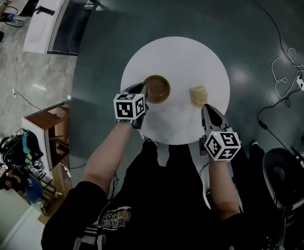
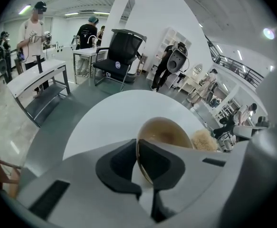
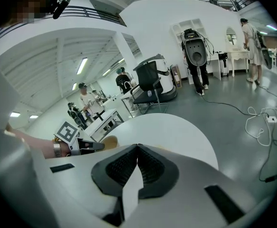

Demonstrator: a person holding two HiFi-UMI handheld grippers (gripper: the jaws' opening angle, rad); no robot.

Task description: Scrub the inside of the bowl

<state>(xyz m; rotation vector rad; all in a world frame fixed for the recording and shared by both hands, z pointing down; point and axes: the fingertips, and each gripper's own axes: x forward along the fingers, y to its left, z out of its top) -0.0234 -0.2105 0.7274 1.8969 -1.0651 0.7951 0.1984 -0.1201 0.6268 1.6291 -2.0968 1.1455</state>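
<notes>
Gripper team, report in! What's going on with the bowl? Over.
Left gripper clamped on bowl rim. Right gripper shut, empty. Sponge loose on table, just ahead of right gripper; no scrubbing yet.

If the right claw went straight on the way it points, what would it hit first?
Most likely the sponge, lying on the white table just beyond the shut right claw. Depth is unclear, so it could touch the table first.

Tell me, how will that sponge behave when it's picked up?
The sponge looks rough and porous, so it probably squashes under the jaws and grips well. It is likely light for its size. It is blocky and lies flat on the table, so it shouldn't roll.
</notes>
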